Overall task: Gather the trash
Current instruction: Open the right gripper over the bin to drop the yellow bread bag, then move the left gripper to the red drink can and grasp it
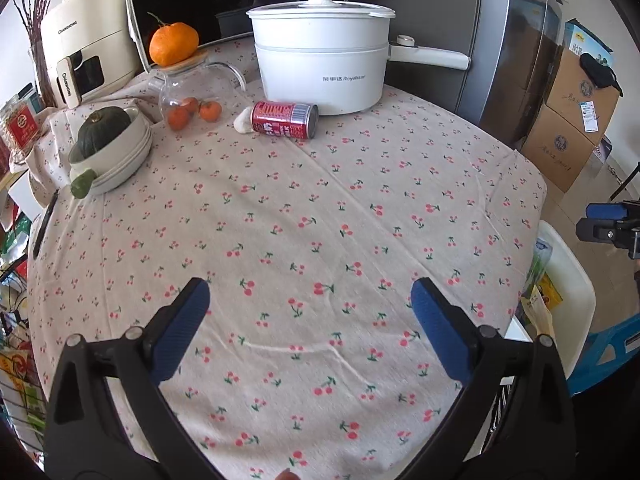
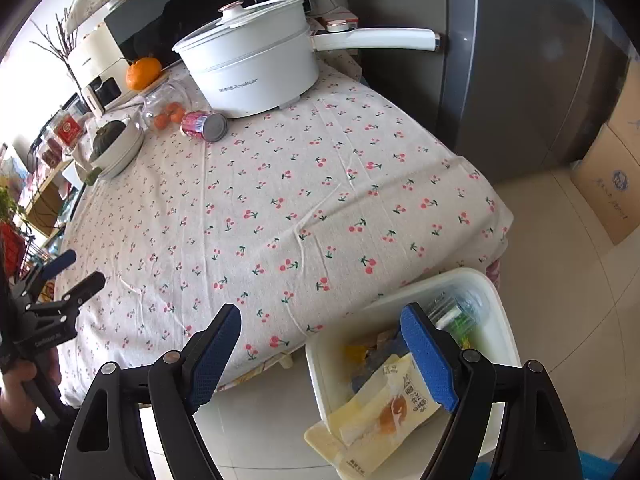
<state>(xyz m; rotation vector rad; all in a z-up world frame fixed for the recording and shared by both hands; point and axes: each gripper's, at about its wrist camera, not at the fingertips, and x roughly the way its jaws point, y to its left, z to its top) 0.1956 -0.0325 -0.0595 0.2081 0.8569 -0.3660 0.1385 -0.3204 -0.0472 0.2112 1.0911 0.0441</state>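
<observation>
Now my right gripper (image 2: 320, 354) hangs, fingers spread, above the white bin (image 2: 404, 292) of wrappers off the counter's (image 2: 304, 200) corner; left gripper (image 1: 310, 330) spread too; red can (image 1: 285, 119) lies at far edge.

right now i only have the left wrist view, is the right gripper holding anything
observer: no, the right gripper has its fingers open with nothing between them, at the table edge by the white bin.
operator: whats in that bin, i only see a sliver
observer: a yellow snack packet lies on top, its near end over the rim, and clear plastic wrapping sits at the far end.
</observation>
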